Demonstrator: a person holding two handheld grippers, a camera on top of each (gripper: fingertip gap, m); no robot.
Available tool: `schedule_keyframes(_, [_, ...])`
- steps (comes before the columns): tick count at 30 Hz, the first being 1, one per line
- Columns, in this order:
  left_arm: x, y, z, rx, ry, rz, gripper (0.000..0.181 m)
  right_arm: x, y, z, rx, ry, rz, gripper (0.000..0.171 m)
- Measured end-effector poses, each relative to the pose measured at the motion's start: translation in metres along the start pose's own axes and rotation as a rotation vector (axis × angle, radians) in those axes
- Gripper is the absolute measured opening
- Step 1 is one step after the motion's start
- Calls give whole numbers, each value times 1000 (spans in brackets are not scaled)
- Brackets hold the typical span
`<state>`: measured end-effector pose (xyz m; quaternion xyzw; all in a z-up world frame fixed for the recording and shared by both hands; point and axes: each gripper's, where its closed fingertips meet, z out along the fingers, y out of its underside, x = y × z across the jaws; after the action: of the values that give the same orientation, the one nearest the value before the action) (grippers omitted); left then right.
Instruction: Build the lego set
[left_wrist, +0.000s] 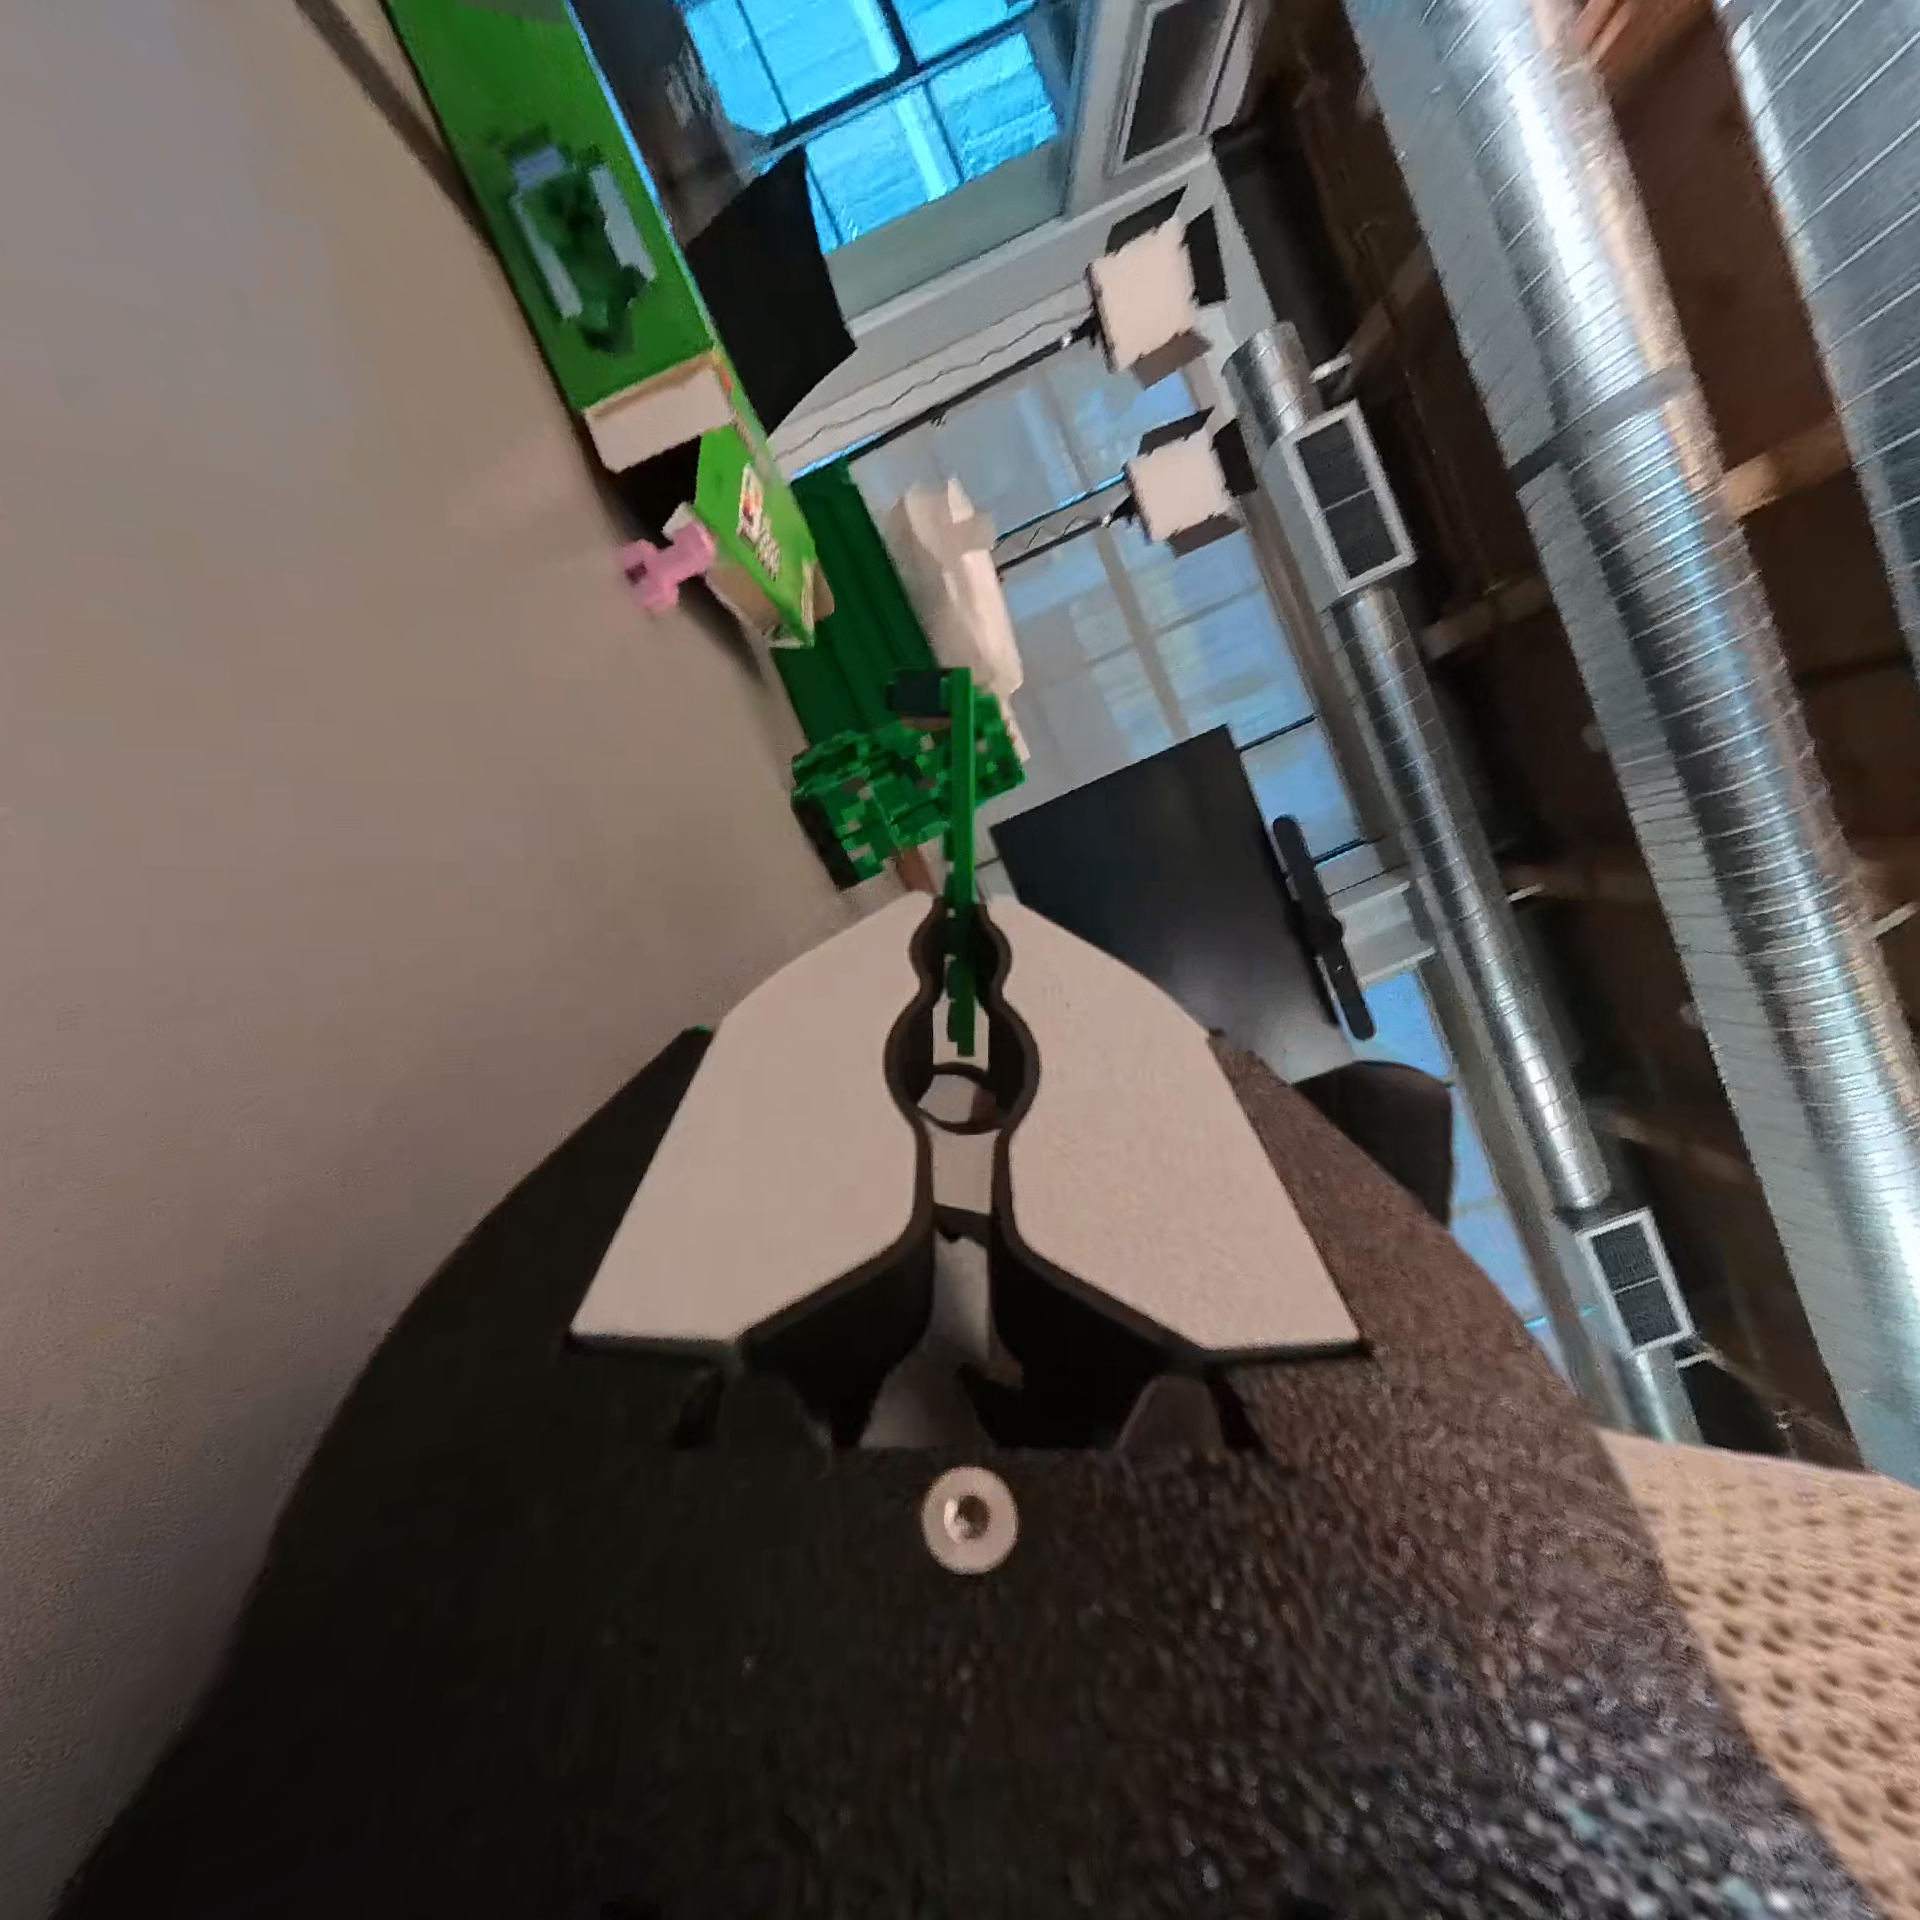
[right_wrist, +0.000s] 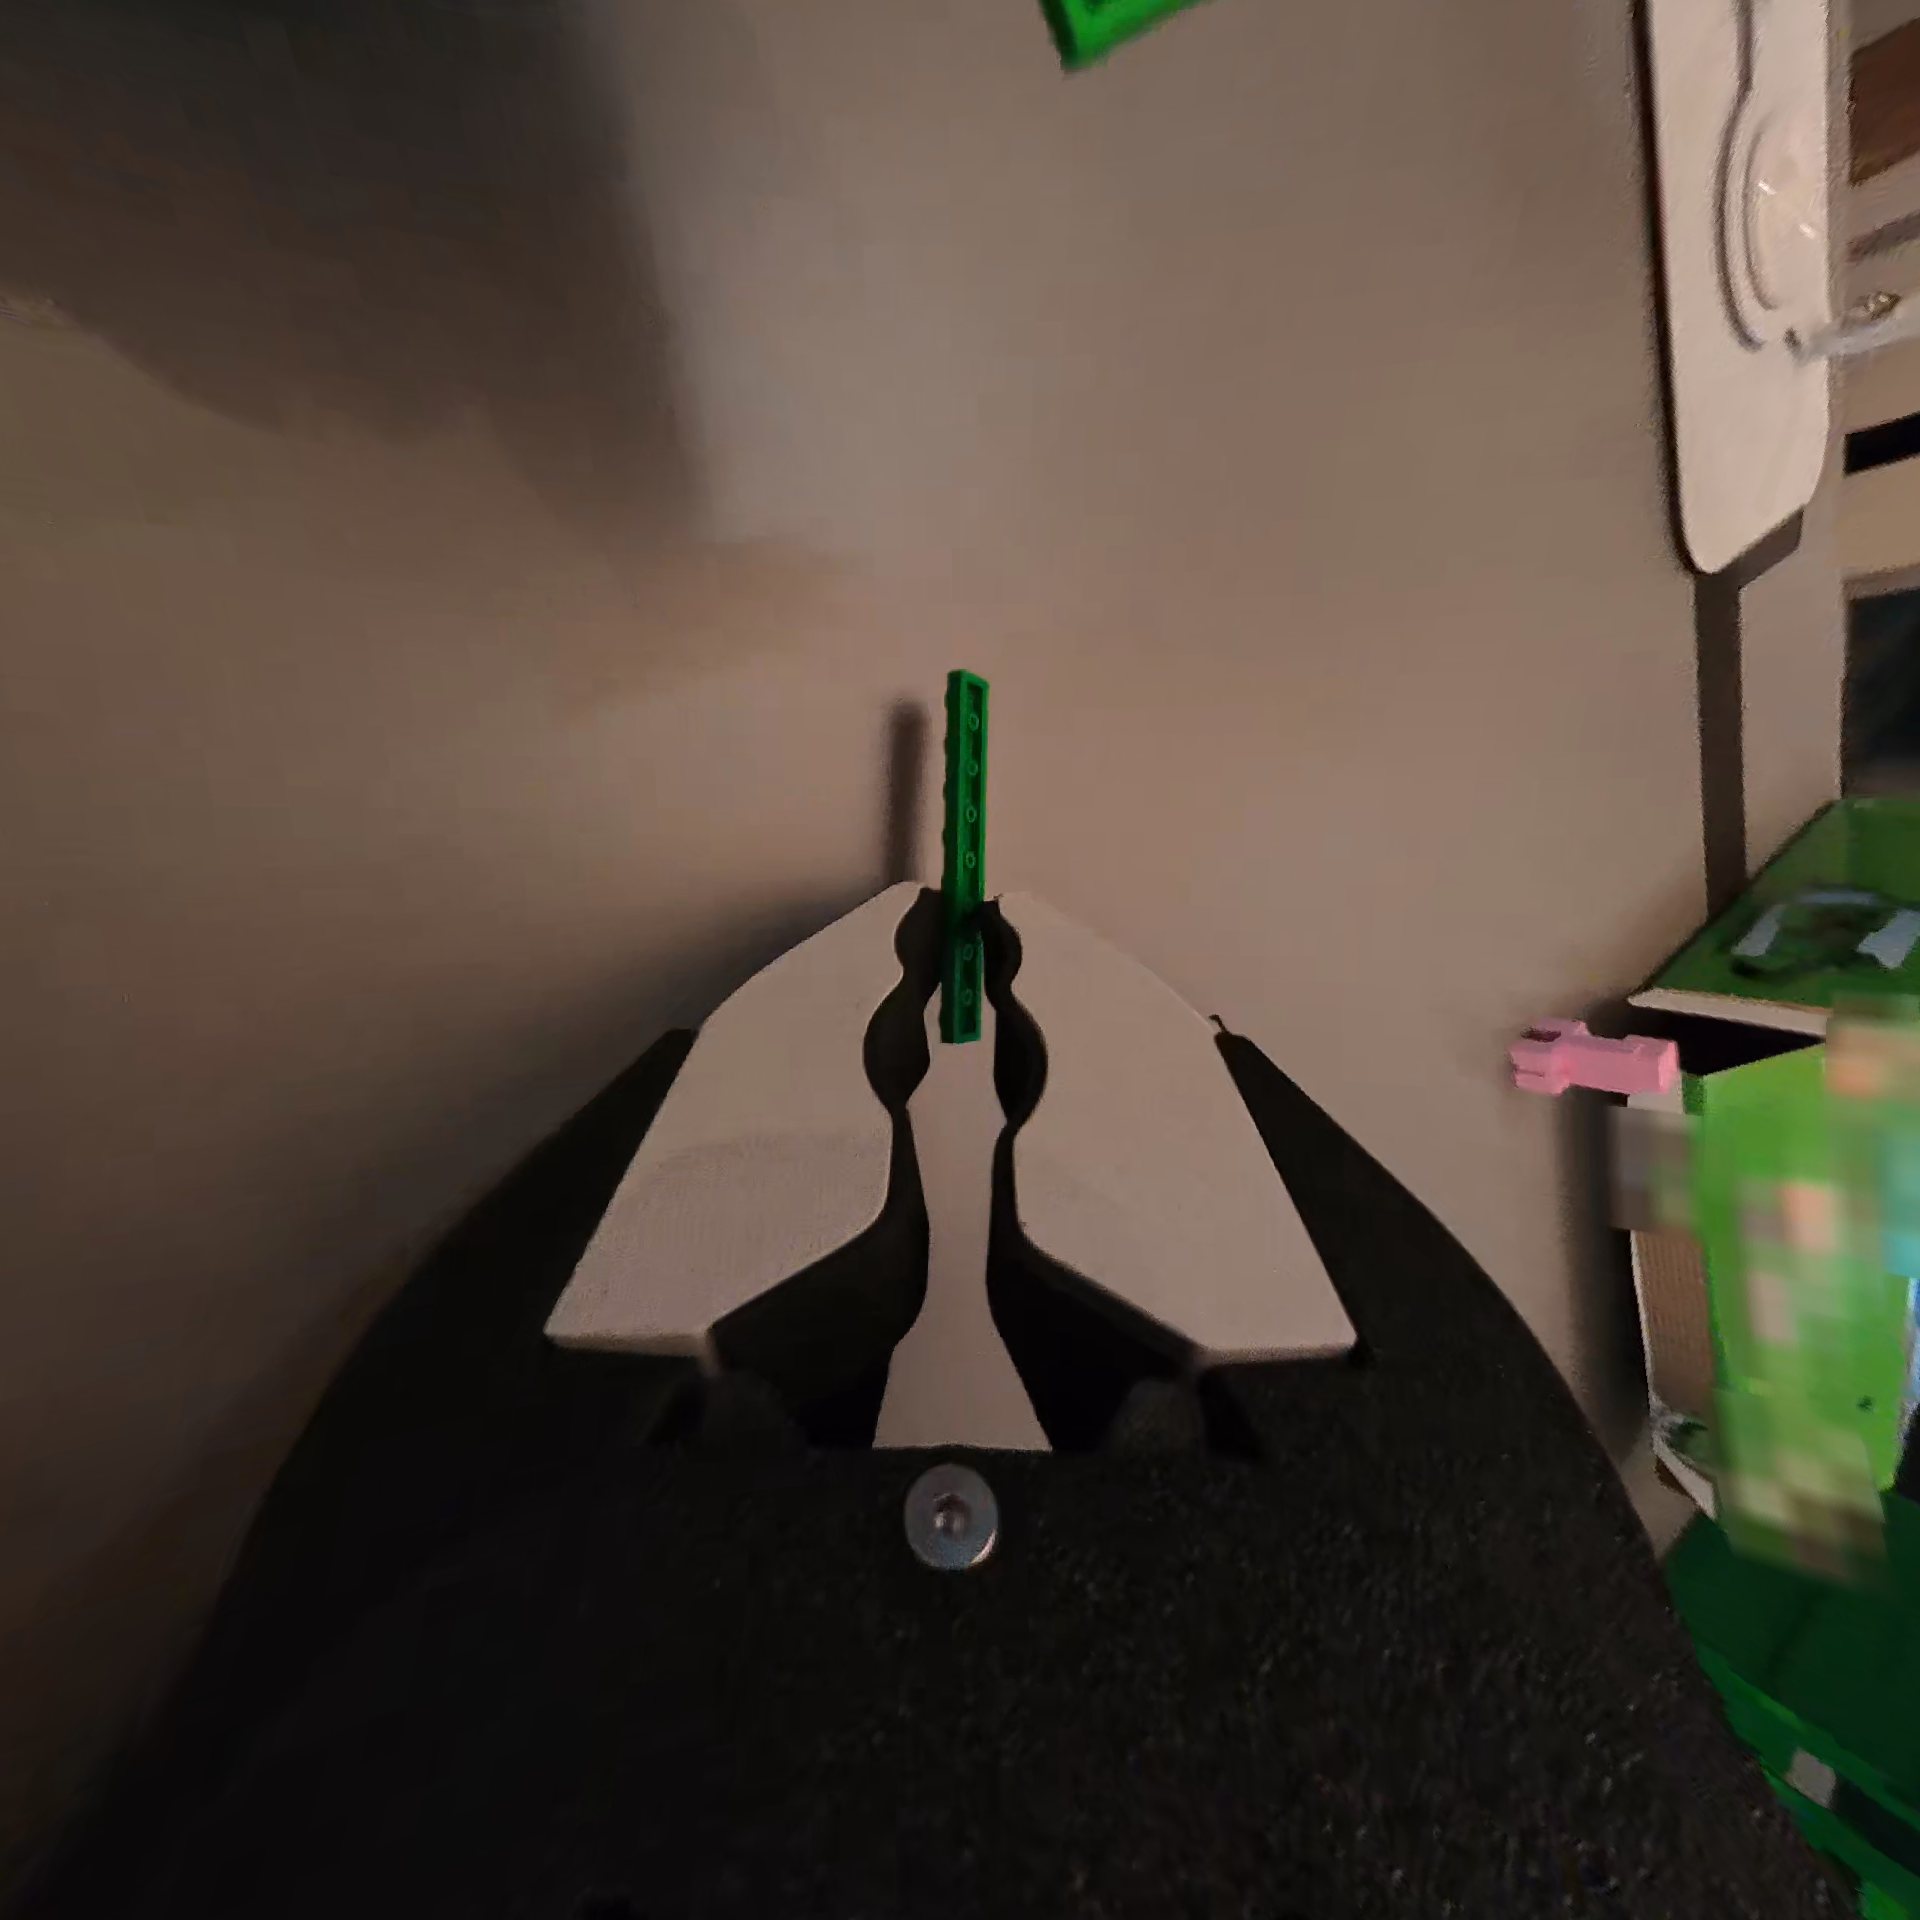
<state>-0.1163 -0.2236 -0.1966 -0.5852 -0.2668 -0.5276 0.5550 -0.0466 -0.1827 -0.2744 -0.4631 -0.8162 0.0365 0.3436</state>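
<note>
My left gripper (left_wrist: 961, 914) is shut on the thin edge of a green lego build (left_wrist: 904, 779), a flat plate with a cluster of green bricks on its left side, held up off the beige table (left_wrist: 260, 727). My right gripper (right_wrist: 961, 904) is shut on a long narrow green lego plate (right_wrist: 964, 810) that sticks straight out past the fingertips, just above the table (right_wrist: 416, 727), with its shadow beside it. A small pink lego piece (left_wrist: 665, 566) lies on the table by the boxes; it also shows in the right wrist view (right_wrist: 1590, 1060).
A green lego box (left_wrist: 561, 208) and a smaller green carton (left_wrist: 758, 540) stand at the table's far edge; they show blurred at the right of the right wrist view (right_wrist: 1808, 1299). A white tray (right_wrist: 1735, 291) lies far right. A green piece (right_wrist: 1112, 26) sits at the top edge. Spacing between my two grippers at the tips: around 11 cm. My left tips are about 30 cm from the small pink lego piece (left_wrist: 665, 566), my right tips only 25 cm. Seen from the right wrist view (right_wrist: 1581, 1048) as well.
</note>
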Motion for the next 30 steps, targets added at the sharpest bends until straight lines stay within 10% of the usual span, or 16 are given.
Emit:
schedule_keyframes(11, [16, 39, 10, -289, 175, -19, 3, 45, -58, -49, 564, 16, 172, 24])
schedule_keyframes(30, [28, 61, 7, -453, 257, 21, 3, 36, -68, -62, 625, 89, -80, 8])
